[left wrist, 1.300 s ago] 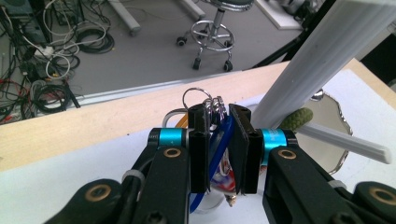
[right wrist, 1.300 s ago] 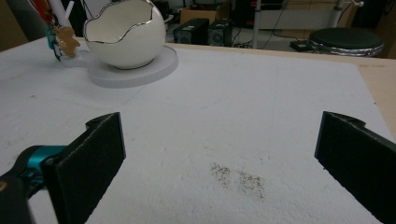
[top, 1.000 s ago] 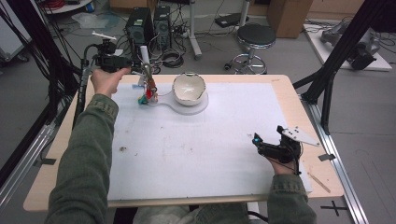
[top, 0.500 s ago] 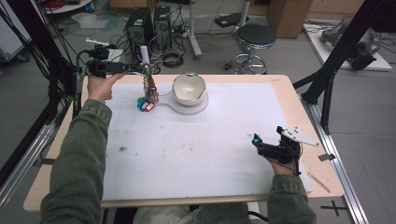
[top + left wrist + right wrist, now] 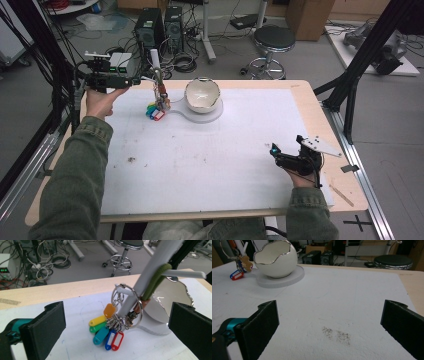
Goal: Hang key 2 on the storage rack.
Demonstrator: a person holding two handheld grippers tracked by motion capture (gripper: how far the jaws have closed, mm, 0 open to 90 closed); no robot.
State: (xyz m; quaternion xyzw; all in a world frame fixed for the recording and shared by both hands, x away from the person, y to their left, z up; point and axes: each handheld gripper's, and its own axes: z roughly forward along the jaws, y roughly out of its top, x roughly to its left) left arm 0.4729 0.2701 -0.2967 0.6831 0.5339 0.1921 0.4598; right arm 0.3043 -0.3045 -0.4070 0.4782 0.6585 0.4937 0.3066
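My left gripper [image 5: 134, 80] hangs just off the far left corner of the table [image 5: 300, 95], jaws spread wide with nothing between them; they have just been opening. Through the left gripper view the bunch of keys [image 5: 113, 325] sits dead ahead, centred between the 2 black jaws, so I judge the gripper is lined up on it and is either pulling clear after hanging it or about to take it.

The bunch hangs by its big wire ring [image 5: 126, 306] from a short peg on the white stand [image 5: 150, 272], which leans up out of a flat white base [image 5: 202, 114]. Hanging it there keeps the keys off the mat and easy to reach from the side. The tags fan out below the ring and rest on the white mat [image 5: 200, 160]: 1 orange, 1 yellow, 1 green, 1 teal, 1 blue and 1 red, with a few metal keys bunched among them. A green cord runs down the stand to what may be a small brown charm (the view is too cluttered there to be sure).

Just beside the stand, on the same base, sits a white egg-shaped bowl [image 5: 275, 258] with a jagged silver rim.

My right gripper [image 5: 285, 157] rests near the table's right edge, well apart from the keys, jaws wide and empty, out of the way.
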